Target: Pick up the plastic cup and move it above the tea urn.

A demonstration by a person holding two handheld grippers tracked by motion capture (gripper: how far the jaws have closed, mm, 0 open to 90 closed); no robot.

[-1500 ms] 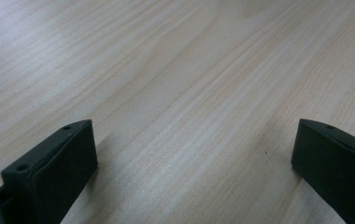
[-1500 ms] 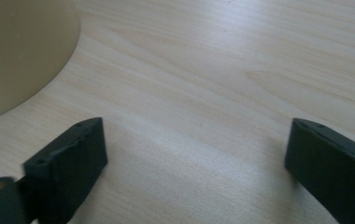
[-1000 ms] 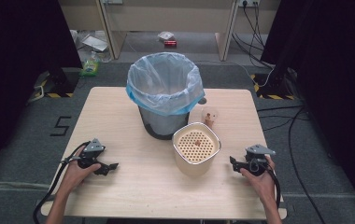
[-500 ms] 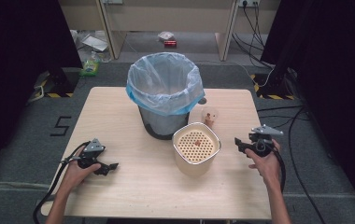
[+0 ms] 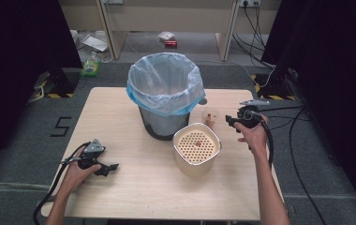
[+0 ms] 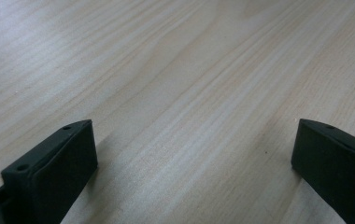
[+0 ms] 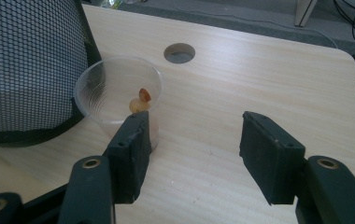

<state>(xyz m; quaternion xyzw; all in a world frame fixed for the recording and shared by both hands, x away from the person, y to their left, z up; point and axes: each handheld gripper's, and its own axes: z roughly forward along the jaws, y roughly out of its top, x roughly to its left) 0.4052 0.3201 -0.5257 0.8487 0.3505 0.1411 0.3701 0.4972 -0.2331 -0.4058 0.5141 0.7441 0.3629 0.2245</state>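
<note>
A small clear cup stands on the table, just to the right of the big mesh bin with its blue bag. Something small and orange-brown sits in the cup; maybe food, I can't tell. My right tool is wide open just beside the cup. A cream pot with a holey lid stands in front of the bin. My left tool rests open, well left of the bin.
</note>
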